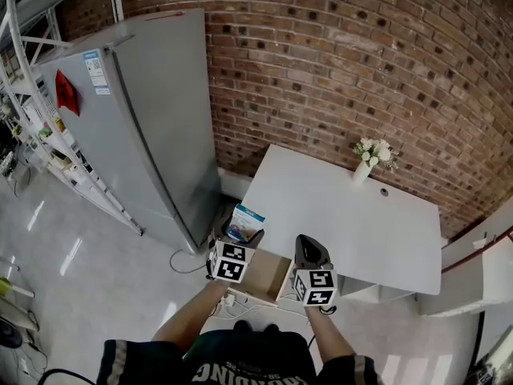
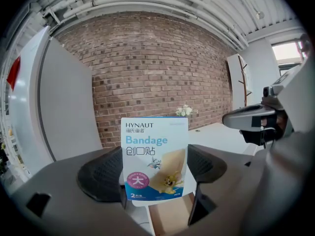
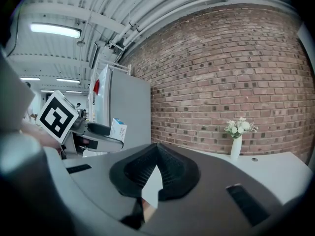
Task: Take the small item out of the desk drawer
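**Bandage pack (image 2: 154,159) out of the drawer, held up by the left gripper**

So the pack is standing upright, label facing the camera, pinched by its lower half between the pads of the left gripper (image 2: 154,173). In the head view it's in the air just off the near left corner of the desk (image 1: 345,215), above the drawer (image 1: 268,275). The drawer is pulled out toward the person with its brown inside showing. I can't tell if anything else is in there.

The right gripper (image 3: 156,167) sits just right of the left one, jaws pressed together with nothing between them.

Further out, there's a vase (image 1: 362,171) of white flowers at the far edge of the desk, a grey fridge (image 1: 152,119) to the left and a brick wall (image 1: 337,62) behind.

My read is that the take-out step is basically done, since the pack looks clear of the drawer. The next move probably calls for swinging it right and far to set it on the desk. It's a thin flat pack, so I'd keep the pinch firm so it doesn't pivot. The right gripper is free to push the drawer shut.
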Action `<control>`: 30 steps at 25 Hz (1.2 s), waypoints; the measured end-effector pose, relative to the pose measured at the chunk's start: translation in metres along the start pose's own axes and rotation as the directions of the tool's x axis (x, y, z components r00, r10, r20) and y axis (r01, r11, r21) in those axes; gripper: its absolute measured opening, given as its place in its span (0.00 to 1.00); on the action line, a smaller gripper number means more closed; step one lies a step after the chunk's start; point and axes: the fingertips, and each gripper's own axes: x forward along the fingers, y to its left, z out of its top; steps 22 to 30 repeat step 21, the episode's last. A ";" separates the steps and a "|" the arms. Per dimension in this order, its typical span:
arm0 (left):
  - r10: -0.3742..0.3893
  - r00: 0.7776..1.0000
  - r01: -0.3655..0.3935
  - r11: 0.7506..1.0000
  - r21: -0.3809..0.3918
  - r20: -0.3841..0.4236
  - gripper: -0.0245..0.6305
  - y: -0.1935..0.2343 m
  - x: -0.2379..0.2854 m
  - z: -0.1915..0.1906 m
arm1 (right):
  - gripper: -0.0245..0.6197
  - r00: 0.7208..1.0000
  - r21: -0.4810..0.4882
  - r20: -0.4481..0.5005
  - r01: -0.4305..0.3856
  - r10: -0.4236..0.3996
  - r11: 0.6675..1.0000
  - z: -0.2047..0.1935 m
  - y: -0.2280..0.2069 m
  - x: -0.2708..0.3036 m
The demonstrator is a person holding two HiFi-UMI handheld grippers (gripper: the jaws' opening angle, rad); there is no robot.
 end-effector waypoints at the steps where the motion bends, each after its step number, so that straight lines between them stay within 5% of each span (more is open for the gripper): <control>1: -0.002 1.000 0.002 1.000 -0.003 -0.002 0.67 -0.001 0.000 -0.001 | 0.08 1.000 0.000 -0.005 -0.002 0.002 1.000 -0.002 0.001 -0.001; 30: -0.022 1.000 0.022 1.000 -0.004 -0.019 0.67 -0.004 0.009 -0.006 | 0.08 1.000 0.006 -0.026 -0.002 0.002 1.000 -0.006 0.004 0.006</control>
